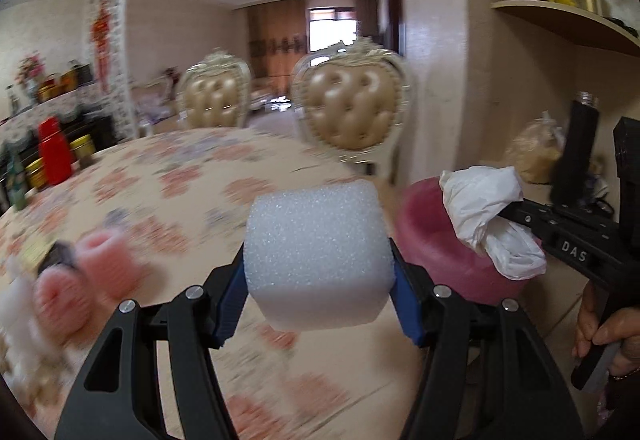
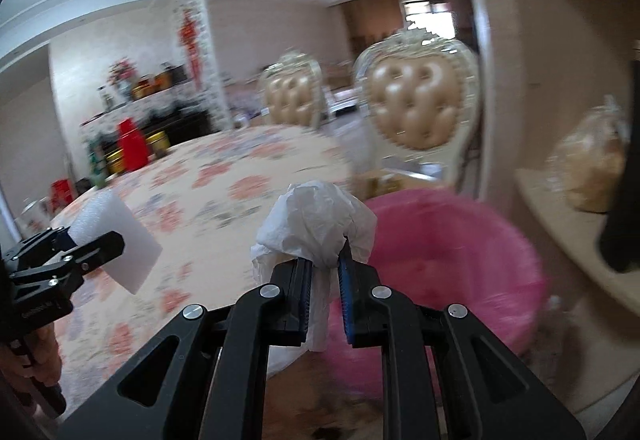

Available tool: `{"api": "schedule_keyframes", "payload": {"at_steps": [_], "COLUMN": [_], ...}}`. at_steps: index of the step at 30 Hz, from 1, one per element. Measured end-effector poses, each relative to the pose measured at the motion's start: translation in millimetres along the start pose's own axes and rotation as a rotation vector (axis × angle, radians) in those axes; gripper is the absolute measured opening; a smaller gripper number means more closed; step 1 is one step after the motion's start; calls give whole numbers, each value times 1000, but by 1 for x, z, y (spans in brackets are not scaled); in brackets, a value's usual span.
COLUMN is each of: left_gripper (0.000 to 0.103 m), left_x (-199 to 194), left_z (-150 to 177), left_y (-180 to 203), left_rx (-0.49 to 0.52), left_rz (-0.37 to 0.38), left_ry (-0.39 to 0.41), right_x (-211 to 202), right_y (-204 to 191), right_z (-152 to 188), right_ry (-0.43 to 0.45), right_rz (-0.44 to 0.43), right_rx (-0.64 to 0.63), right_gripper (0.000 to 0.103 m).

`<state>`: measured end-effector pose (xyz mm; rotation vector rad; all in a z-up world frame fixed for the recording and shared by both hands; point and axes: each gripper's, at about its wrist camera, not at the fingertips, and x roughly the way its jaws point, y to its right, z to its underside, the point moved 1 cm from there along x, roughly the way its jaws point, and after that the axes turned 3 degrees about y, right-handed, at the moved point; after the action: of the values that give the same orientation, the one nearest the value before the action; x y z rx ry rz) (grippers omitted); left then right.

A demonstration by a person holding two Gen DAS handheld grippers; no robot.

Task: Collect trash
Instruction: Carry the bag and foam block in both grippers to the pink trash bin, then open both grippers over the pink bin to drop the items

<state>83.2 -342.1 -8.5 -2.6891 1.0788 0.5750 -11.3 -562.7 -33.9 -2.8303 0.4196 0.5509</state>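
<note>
My left gripper (image 1: 318, 272) is shut on a white foam block (image 1: 316, 252), held above the flowered table (image 1: 168, 199). The same foam block (image 2: 120, 240) and left gripper (image 2: 86, 254) show at the left of the right wrist view. My right gripper (image 2: 324, 260) is shut on a crumpled white plastic bag (image 2: 316, 220). That bag (image 1: 480, 211) hangs over the near rim of a bin lined with a pink bag (image 1: 432, 248), seen larger as the pink bin (image 2: 448, 256) just right of the table edge. The right gripper (image 1: 504, 213) reaches in from the right.
Pink knitted slippers (image 1: 88, 272) lie at the table's left. A red container (image 1: 54, 151) and jars stand at its far left. Two tufted chairs (image 1: 352, 107) stand behind the table. A shelf unit with a black bottle (image 1: 576, 143) and a bagged loaf (image 1: 532, 151) is at the right.
</note>
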Motion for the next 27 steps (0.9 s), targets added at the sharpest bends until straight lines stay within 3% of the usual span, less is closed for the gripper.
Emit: {"api": "schedule_keyframes", "payload": {"at_steps": [7,13,23,25,27], "left_gripper": [61,61,62,66,78], "left_x": [60,98,157,163,170], "left_z": [-39,-56,-59,-60,-63], "left_y": [59,95,124,124,121], "left_rx": [37,61,14,-2,-24], "left_rz": [156,222,286,279,296], "left_ry": [4,5,-77,-84,-98], "right_x": [5,18,36,39,43], "right_y": [63,89,108,109,110], "right_z": [-12,-15,-13,-13,-13], "right_ry": [27,15,-2,1,-17], "right_rz": [146,182,192,192,193], "right_rx": [44,57,102,106,115], "right_gripper": [15,15,16,17,19]}}
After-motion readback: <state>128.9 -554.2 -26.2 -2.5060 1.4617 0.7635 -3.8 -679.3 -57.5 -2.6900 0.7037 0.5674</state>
